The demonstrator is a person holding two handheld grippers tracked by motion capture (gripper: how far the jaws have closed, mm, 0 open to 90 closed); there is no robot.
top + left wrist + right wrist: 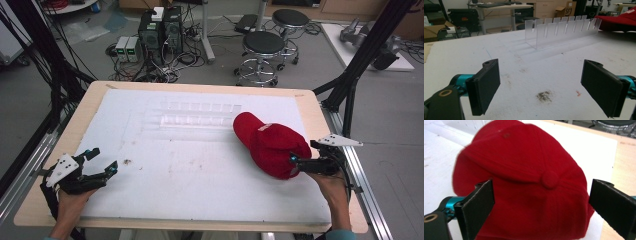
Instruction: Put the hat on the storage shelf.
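The left gripper (102, 161) sits at the near-left of the white mat (190, 170), jaws wide apart, holding nothing; a dark smudge (544, 96) lies on the mat between them. The right gripper (295, 161) sits at the near-right edge, its 2 jaws spread wide either side of the near end of the red cap (270, 144), not closed on it. The cap rests on the mat, right of centre, brim pointing far-left. Beyond, a clear slotted rack (192, 119) stands at the far centre, just left of the brim.
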